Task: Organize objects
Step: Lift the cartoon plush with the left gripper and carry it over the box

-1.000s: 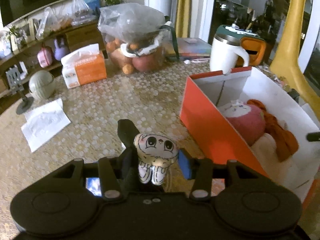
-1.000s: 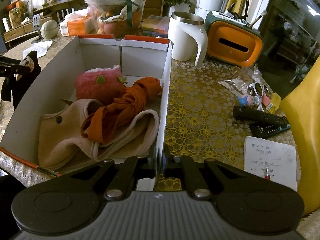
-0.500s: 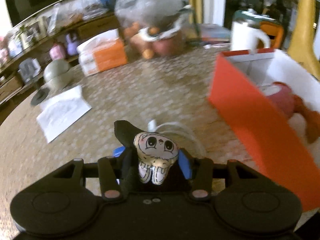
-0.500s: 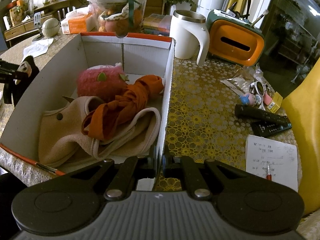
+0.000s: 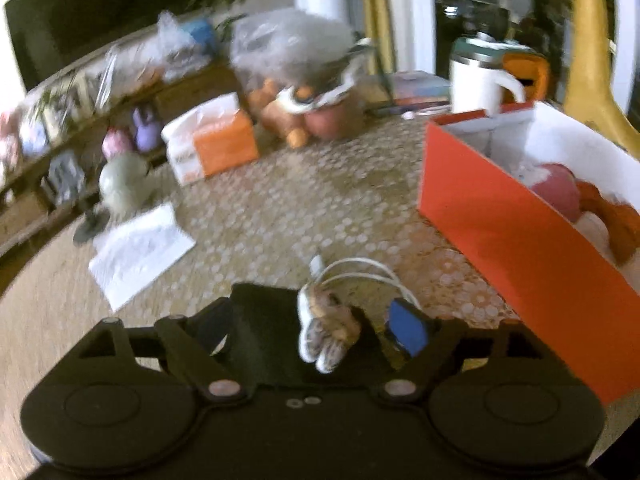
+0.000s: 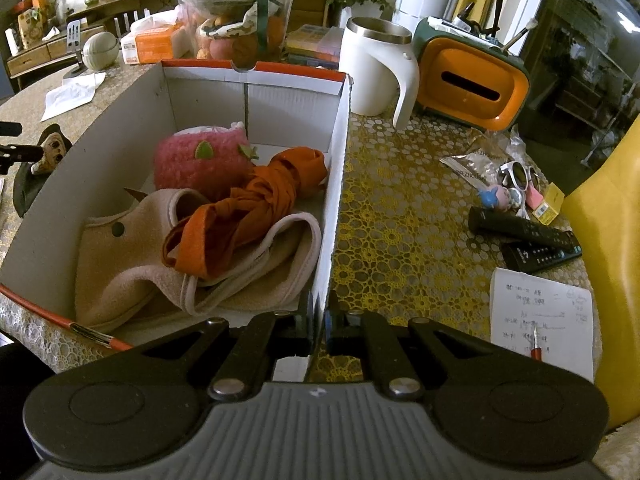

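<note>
My left tool (image 5: 316, 330) is opening, its blue pads spread wide, and the doll (image 5: 328, 326) sits tilted between them on its black base, no longer pinched as far as I can see through the blur. It hangs low over the surface (image 5: 280, 208), with a white cable (image 5: 360, 274) coiled just ahead and the box (image 5: 520, 248) to the right. My right tool (image 6: 319, 326) is clamped tight on the box wall (image 6: 334, 200). Inside the box lie a pink plush (image 6: 200, 160), an orange cloth (image 6: 256, 204) and a beige cloth (image 6: 136, 264).
</note>
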Demonstrator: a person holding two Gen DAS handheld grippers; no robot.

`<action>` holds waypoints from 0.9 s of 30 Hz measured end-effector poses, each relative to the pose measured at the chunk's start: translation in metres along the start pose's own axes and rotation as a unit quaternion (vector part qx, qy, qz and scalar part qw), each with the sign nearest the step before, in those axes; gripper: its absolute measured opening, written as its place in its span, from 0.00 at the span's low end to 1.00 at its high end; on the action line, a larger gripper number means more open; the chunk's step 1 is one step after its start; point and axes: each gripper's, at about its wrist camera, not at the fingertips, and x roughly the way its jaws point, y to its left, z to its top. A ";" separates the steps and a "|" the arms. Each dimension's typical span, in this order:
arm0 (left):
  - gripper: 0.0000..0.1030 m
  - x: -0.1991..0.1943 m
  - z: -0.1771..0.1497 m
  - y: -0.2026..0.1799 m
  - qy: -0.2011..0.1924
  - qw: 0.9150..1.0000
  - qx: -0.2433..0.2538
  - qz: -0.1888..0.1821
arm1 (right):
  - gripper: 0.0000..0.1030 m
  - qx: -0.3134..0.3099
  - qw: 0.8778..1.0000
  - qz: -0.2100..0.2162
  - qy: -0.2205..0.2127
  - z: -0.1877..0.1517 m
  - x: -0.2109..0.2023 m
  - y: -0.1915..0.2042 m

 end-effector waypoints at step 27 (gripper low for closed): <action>0.34 0.016 0.006 -0.021 0.005 1.000 0.014 0.023 | 0.05 0.001 1.000 0.001 0.002 -0.002 0.000 0.002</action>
